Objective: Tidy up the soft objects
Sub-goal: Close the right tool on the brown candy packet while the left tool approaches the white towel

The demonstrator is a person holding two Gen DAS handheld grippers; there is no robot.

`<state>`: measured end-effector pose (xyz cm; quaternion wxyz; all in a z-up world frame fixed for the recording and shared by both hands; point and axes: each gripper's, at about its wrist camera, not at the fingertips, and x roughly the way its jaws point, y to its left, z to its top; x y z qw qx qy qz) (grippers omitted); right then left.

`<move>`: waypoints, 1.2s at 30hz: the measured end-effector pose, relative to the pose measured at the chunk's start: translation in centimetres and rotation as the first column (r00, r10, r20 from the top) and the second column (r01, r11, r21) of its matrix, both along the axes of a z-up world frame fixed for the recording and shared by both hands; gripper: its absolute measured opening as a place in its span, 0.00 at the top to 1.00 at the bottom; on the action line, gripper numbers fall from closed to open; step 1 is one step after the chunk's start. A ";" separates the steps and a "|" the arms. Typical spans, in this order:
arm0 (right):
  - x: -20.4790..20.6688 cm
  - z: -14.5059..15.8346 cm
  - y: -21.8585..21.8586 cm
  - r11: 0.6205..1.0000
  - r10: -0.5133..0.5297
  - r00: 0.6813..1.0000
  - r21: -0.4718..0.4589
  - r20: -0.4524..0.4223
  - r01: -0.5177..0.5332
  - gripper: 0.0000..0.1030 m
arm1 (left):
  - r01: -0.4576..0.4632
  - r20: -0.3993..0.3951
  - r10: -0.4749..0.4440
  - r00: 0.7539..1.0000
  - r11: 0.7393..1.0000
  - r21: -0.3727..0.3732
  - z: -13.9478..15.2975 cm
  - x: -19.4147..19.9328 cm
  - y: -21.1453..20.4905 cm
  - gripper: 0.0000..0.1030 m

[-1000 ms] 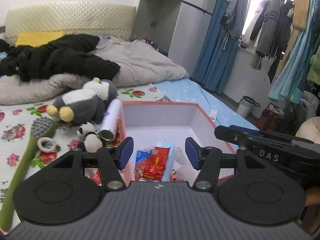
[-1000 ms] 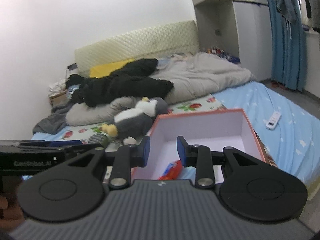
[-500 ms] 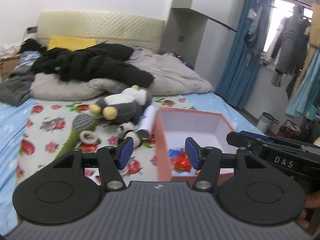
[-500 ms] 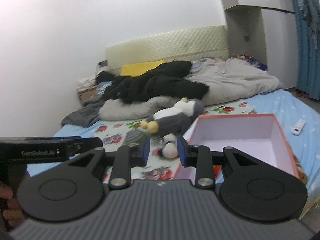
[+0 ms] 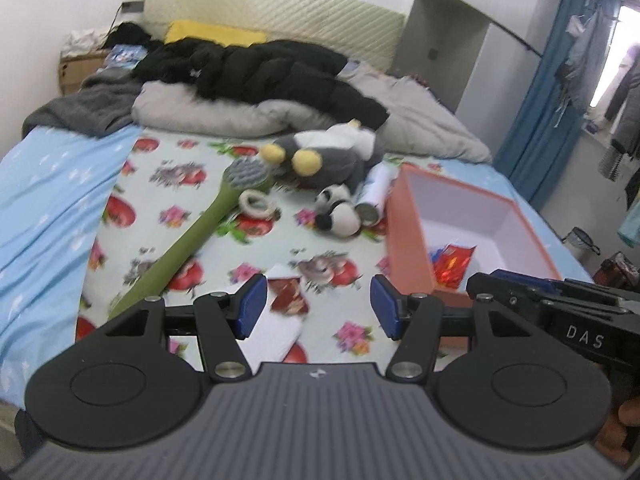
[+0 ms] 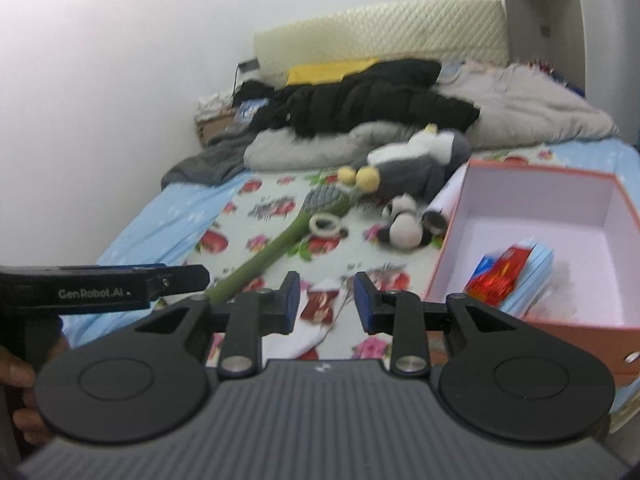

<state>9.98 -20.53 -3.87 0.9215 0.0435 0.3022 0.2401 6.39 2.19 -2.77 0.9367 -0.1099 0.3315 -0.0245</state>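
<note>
floral bedsheet (image 5: 224,264) | white sock (image 5: 276,320): limp, red patch | unheld

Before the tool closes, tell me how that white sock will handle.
The sock lies flat and creased on the sheet, so it is probably floppy and will drape from one pinch. It looks thin, likely light. Being cloth, it should not roll or slip.

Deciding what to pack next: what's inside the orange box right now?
Inside the orange box lie a red snack packet and a light blue pack near its front wall. What is beneath them is covered; the rest shows bare white floor.
</note>
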 end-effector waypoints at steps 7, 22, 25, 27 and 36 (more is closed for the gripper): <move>1.0 -2.5 1.8 0.999 0.037 0.997 -0.031 -0.071 -0.039 0.67 | -0.053 -0.087 0.051 0.995 0.998 -0.030 -4.1 1.2 1.9 0.39; 8.2 -7.7 6.3 0.994 0.088 0.978 -0.044 -0.190 -0.098 0.67 | -0.076 -0.249 0.068 0.966 0.997 -0.025 -12.4 7.4 3.7 0.33; 10.0 -8.8 7.0 0.995 0.084 0.970 -0.040 -0.228 -0.096 0.67 | -0.082 -0.284 0.070 0.956 0.996 -0.031 -14.0 8.4 3.9 0.33; 11.1 -9.6 7.3 0.995 0.079 0.964 -0.037 -0.253 -0.092 0.67 | -0.083 -0.299 0.069 0.952 0.996 -0.035 -14.7 8.8 4.0 0.33; 14.7 -12.9 9.1 0.995 0.060 0.948 -0.057 -0.313 -0.082 0.50 | -0.052 -0.346 0.039 0.937 0.998 -0.029 -17.1 10.7 3.3 0.33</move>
